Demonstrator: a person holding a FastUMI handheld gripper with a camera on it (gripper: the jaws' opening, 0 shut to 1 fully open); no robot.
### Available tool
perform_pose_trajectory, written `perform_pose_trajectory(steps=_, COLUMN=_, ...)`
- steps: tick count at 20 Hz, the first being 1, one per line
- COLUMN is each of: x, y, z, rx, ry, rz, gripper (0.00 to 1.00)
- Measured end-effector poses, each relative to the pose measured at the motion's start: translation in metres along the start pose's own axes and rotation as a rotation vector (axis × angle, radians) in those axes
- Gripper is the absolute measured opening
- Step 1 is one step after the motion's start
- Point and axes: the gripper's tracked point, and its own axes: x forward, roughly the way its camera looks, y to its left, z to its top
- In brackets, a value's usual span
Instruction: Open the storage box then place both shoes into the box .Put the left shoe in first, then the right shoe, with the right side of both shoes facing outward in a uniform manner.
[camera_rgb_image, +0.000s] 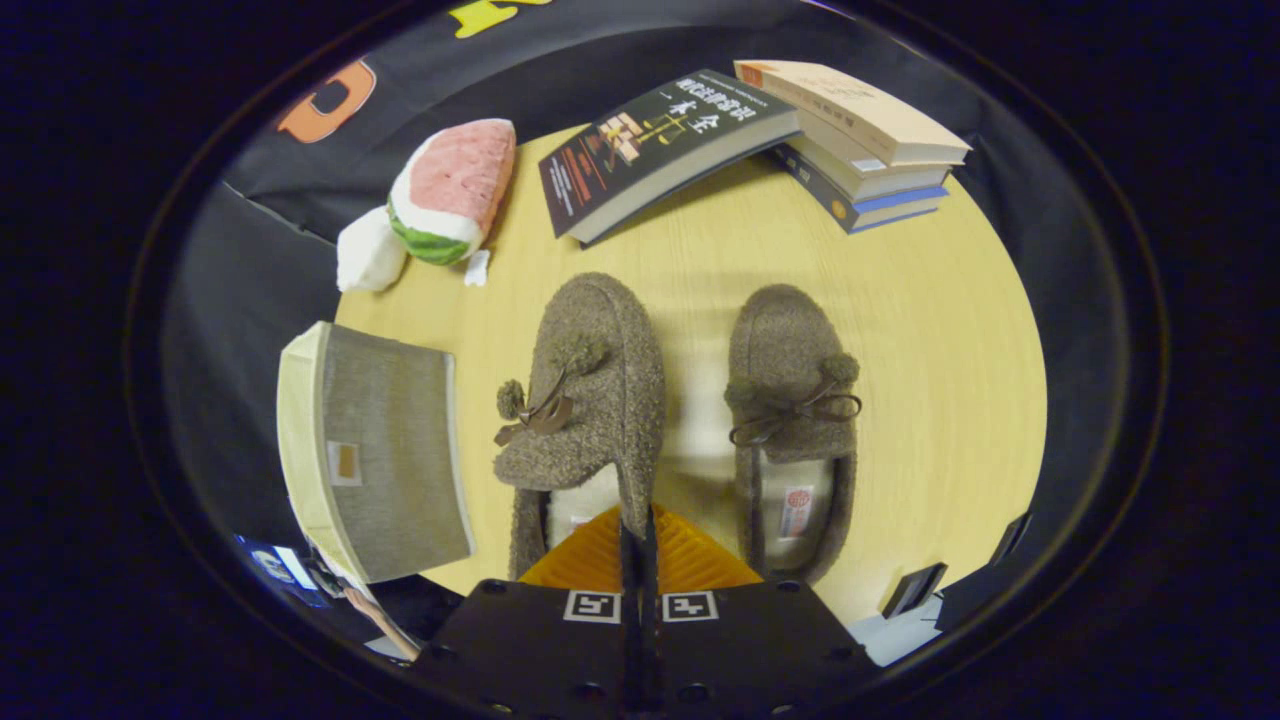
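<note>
Two brown fuzzy slippers with bows lie side by side on the yellow table (930, 330), toes pointing away from me. My gripper (637, 545) is shut on the inner side wall of the left-hand slipper (600, 370), near its heel opening. That slipper is rolled toward the left, its bow hanging to that side. The right-hand slipper (795, 400) lies flat just ahead and to the right of the fingers, untouched. The storage box (385, 450), with a grey fabric face, a small tag and cream sides, stands left of the held slipper at the table's edge; I cannot tell whether it is open.
A watermelon-slice plush (450, 190) lies beyond the box at the far left. A dark book (655, 140) leans against a stack of books (860, 140) at the far side of the table. Bare tabletop stretches right of the right-hand slipper.
</note>
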Motion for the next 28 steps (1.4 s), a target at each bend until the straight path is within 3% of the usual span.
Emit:
perform_pose_trajectory(steps=5, x=-0.049, y=0.063, z=0.006, rx=-0.061, ry=-0.062, rz=0.071, gripper=0.01)
perform_pose_trajectory(steps=12, x=-0.085, y=0.197, z=-0.010, rx=-0.165, ry=-0.083, rz=0.181, gripper=0.01)
perform_pose_trajectory(steps=16, x=-0.061, y=0.255, z=-0.034, rx=-0.190, ry=-0.046, rz=0.164, gripper=0.01)
perform_pose_trajectory(steps=20, x=-0.022, y=0.300, z=-0.056, rx=-0.136, ry=0.011, rz=0.140, gripper=0.01)
perform_pose_trajectory(steps=28, x=0.068, y=0.333, z=-0.051, rx=-0.061, ry=0.010, rz=-0.038, gripper=0.01)
